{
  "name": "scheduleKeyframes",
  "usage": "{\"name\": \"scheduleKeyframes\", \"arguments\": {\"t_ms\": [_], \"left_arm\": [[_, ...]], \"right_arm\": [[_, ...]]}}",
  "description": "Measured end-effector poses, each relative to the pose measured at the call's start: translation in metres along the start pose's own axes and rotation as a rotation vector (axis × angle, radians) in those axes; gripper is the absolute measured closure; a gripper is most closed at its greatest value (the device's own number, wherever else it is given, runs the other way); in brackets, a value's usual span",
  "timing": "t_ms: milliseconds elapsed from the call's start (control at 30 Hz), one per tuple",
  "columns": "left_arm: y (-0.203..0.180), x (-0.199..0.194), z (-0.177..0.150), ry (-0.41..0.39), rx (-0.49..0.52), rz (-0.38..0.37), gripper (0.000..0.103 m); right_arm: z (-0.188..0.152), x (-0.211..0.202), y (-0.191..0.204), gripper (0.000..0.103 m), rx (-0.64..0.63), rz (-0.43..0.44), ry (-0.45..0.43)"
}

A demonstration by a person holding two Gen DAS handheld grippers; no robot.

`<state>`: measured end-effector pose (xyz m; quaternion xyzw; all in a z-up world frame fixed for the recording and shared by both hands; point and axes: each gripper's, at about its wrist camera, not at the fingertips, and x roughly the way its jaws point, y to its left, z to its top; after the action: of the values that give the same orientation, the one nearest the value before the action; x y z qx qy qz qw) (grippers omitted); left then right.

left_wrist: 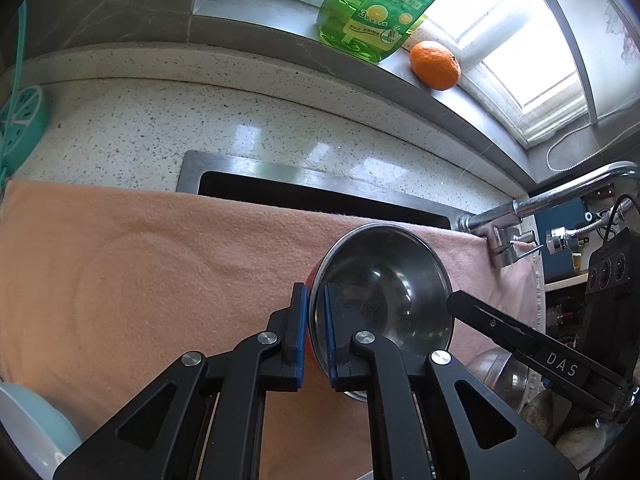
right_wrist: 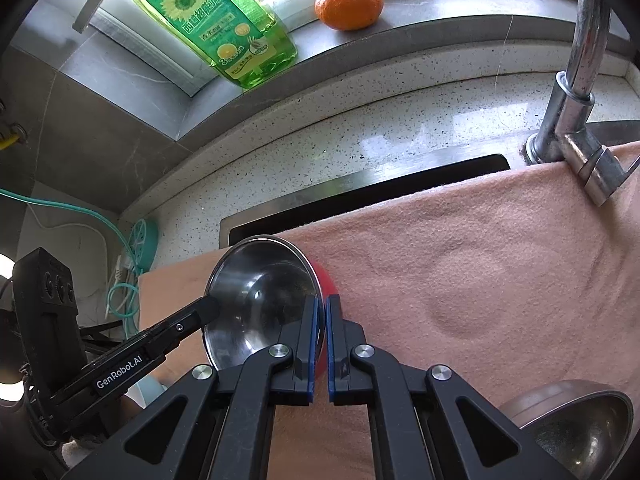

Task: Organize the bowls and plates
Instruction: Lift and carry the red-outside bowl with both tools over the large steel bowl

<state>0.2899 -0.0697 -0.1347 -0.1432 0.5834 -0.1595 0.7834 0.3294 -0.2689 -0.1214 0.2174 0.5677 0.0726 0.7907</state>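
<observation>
The steel bowl (left_wrist: 384, 292) is held up over the pink towel (left_wrist: 140, 272), tipped on its side. Its rim is pinched on both sides at once: by the left hand-held gripper (left_wrist: 316, 336) and by the right hand-held gripper (right_wrist: 322, 344), each nearly closed on the thin edge. Both are equally near. A second bowl (right_wrist: 576, 432) lies low beside the right one. "DAS" and "GenRobot.AI" can be read on the grippers, and a "3" on the green bottle (right_wrist: 216, 24).
</observation>
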Motion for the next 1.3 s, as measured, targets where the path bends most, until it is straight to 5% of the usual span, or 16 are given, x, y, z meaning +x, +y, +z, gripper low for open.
{"name": "scheduleKeyframes", "arguments": {"t_ms": [1300], "left_arm": [[-0.056, -0.073, -0.021, -0.104, 0.133, -0.098, 0.096]], "right_arm": [[-0.023, -0.098, 0.008, 0.099, -0.020, 0.057, -0.121]]}}
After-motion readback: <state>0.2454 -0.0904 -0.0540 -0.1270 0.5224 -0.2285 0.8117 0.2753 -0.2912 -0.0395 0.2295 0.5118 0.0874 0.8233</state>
